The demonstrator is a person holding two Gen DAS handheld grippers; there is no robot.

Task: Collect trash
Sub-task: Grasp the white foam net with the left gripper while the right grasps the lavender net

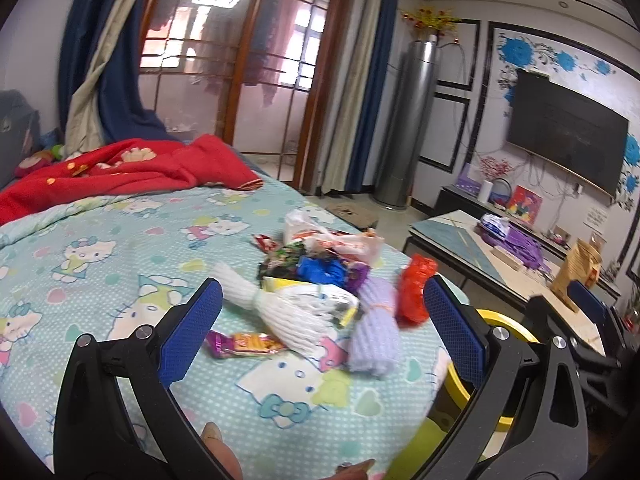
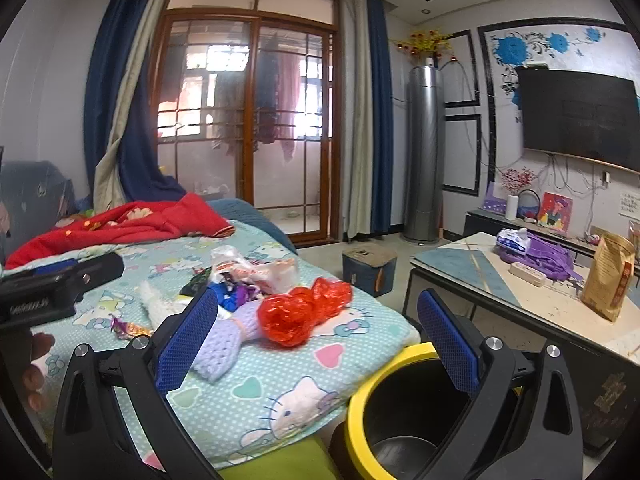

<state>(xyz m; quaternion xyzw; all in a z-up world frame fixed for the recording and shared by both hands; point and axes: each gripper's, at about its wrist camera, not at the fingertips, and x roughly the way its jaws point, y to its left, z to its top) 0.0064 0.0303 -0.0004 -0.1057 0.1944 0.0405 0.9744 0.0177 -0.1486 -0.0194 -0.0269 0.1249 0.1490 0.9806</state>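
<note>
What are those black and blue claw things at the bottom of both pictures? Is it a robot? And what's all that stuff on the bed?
No robot: a person holds a pinching tool in each hand. Each tool carries its own camera, so one picture looks out from the left gripper, the other from the right gripper. Both are open and hold nothing. On the cartoon-cat bedsheet lies a trash pile: a white foam net, a lilac foam net, a crumpled red wrapper, a candy wrapper and plastic bags. Beside the bed stands a black bin with a yellow rim, probably for the trash.
</note>
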